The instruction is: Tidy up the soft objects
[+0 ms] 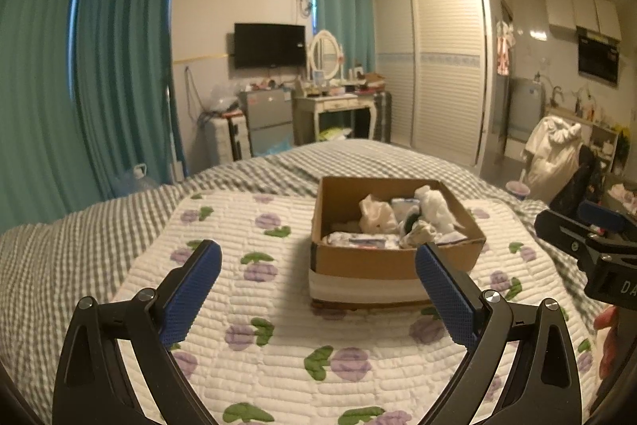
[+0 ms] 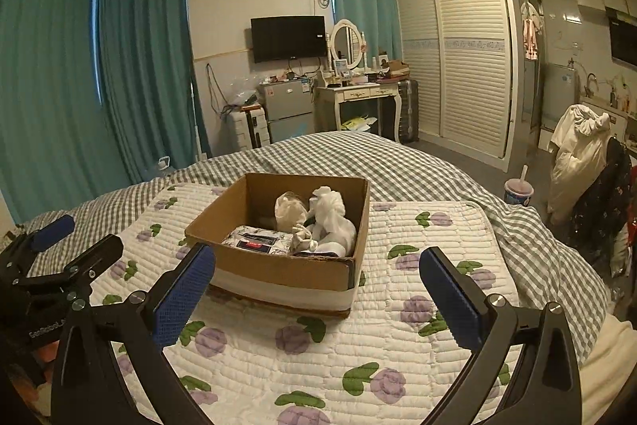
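Soft objects (image 1: 398, 222) lie heaped inside an open cardboard box (image 1: 394, 261) just right of the middle of the left wrist view. The box stands on a white quilted mat (image 1: 278, 305) printed with purple flowers and green leaves, and the mat lies on a bed with a grey checked cover (image 1: 99, 222). Among the heap are a crumpled cream piece, a fluffy white piece at the right and a flat printed pack along the near wall. The left hand-held gripper (image 1: 318, 257) fills the lower part of the frame with its blue-padded fingers (image 1: 191, 289) spread wide and nothing between them; the right pad overlaps the box's near right corner in the picture. At the right edge, part of the right hand-held gripper (image 1: 593, 234) juts in, too little of it showing to tell how it stands.

In the right wrist view, the box (image 2: 278, 265) sits left of centre on the same mat (image 2: 398, 325), with the soft objects (image 2: 314, 222) inside: a white fluffy bundle and a cream bundle toward the far right corner, the printed pack flat at the near left. The right hand-held gripper (image 2: 318, 261) is spread wide and holds nothing; its left pad overlaps the box's near left corner. At the lower left edge, the left hand-held gripper (image 2: 59, 245) shows from the side with its fingers apart.
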